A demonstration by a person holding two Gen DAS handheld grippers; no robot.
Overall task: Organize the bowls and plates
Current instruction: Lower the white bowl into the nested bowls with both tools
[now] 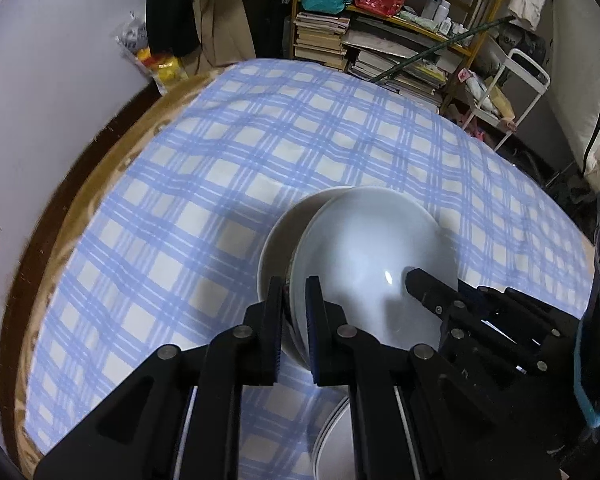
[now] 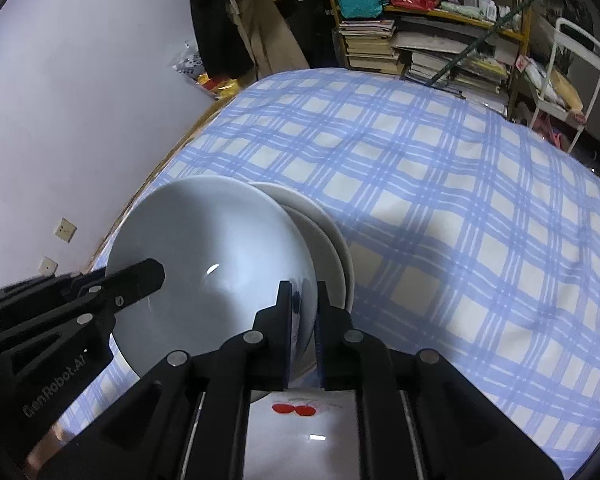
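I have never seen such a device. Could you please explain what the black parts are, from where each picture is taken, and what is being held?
The black parts are two hand-held grippers; a person carries one in each hand. Each has a camera looking forward along its two fingers, so one picture is the left gripper's view and the other the right gripper's view.

The left gripper and the right gripper each pinch a rim of the same white bowl, from opposite sides. A second, off-white bowl sits right behind it; it is nested against the first.

Below is a table with a blue checked tablecloth. A dish with red cherries shows under the right gripper. Behind stands a shelf of books.
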